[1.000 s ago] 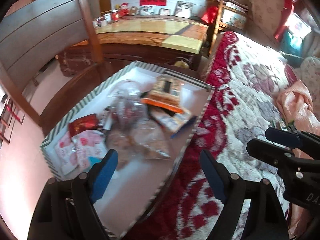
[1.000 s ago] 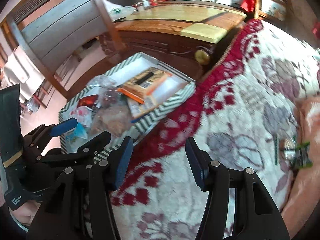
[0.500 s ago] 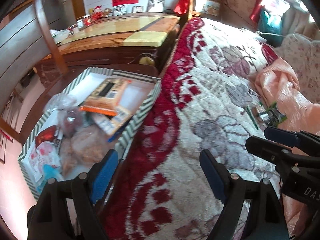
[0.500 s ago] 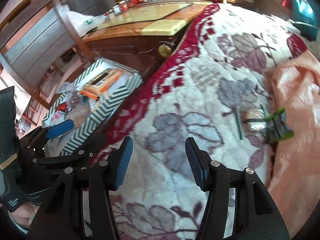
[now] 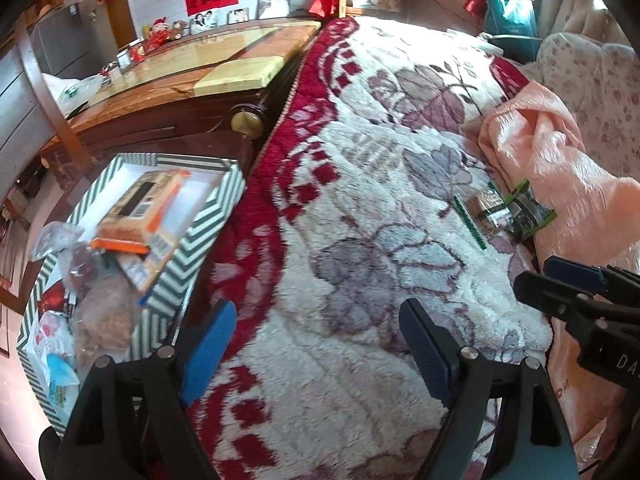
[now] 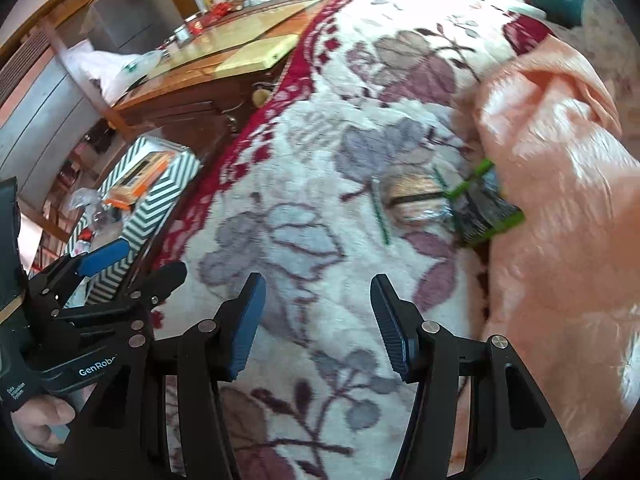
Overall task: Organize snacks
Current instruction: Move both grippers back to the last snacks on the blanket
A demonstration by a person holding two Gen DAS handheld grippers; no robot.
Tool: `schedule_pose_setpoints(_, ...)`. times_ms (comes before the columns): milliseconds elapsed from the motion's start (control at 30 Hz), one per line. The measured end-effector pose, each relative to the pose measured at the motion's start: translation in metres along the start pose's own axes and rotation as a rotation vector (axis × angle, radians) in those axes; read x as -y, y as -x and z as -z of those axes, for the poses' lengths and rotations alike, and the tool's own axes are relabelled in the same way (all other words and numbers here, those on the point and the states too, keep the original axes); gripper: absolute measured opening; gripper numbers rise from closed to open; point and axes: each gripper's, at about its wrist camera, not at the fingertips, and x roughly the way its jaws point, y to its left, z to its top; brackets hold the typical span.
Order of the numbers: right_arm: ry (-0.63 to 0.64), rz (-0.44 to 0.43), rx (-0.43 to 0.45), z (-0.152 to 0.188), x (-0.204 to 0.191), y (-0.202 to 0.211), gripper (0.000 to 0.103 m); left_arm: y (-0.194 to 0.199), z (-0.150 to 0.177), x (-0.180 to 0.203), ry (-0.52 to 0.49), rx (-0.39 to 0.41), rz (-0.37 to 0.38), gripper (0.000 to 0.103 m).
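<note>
Both grippers hang over the floral blanket (image 5: 360, 200), side by side. The left gripper (image 5: 316, 344) has its 2 blue-padded fingers spread wide with only blanket between them. The right gripper (image 6: 318, 320) has its fingers parted too, more narrowly, and they pinch nothing.

The snacks on the blanket lie to the right, against the fold of a peach quilt (image 5: 560, 168): a clear-wrapped brownish snack pack (image 6: 416, 200) with a green edge, and touching it on the right a dark green-trimmed packet (image 6: 484, 208). The right wrist view shows them closer, just beyond and right of its fingertips, though blurred; in the left wrist view the same 2 packets (image 5: 508, 208) sit sharper but farther off to the right.

At far left, the green-and-white striped box (image 5: 216, 208) stands beside the bed edge. Only the left wrist view looks down into it: an orange carton (image 5: 140, 208) on top, clear bags of brown snacks (image 5: 104, 316) nearer, and pink-and-white packets (image 5: 48, 340) at the near corner. The right wrist view catches just the box's side and the orange carton.

Only the right wrist view shows a hand (image 6: 40, 424), at lower left, gripping the left gripper's handle.
</note>
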Motion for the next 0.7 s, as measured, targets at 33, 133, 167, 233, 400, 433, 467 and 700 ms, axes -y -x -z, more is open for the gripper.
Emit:
schedule_pose_setpoints(33, -0.008, 0.004, -0.001, 0.001, 0.005, 0.0, 0.055, -0.001, 0.0, 0.002, -0.004, -0.002, 0.002, 0.085)
schedule_pose_setpoints(133, -0.034, 0.015, -0.005, 0.003, 0.018, 0.0, 0.055, -0.006, -0.002, 0.01, -0.014, -0.009, 0.008, 0.085)
schedule_pose_setpoints(167, -0.04, 0.018, -0.005, 0.003, 0.022, 0.0, 0.055, -0.008, -0.003, 0.012, -0.017, -0.011, 0.009, 0.085)
schedule_pose_setpoints(233, -0.052, 0.021, -0.002, 0.005, 0.028, 0.001, 0.055, -0.01, -0.004, 0.017, -0.021, -0.013, 0.013, 0.085)
schedule_pose_setpoints(400, -0.075, 0.026, 0.002, 0.006, 0.041, 0.0, 0.055, -0.016, -0.007, 0.03, -0.045, -0.021, 0.024, 0.085)
schedule_pose_setpoints(433, -0.078, 0.025, 0.002, 0.006, 0.043, 0.0, 0.055, -0.017, -0.008, 0.033, -0.05, -0.022, 0.026, 0.085)
schedule_pose_setpoints(467, -0.082, 0.024, 0.003, 0.006, 0.045, -0.001, 0.055, -0.019, -0.008, 0.036, -0.056, -0.024, 0.028, 0.085)
schedule_pose_setpoints(700, -0.103, 0.031, -0.007, 0.008, 0.058, -0.005, 0.055, -0.027, -0.014, 0.049, -0.071, -0.038, 0.045, 0.085)
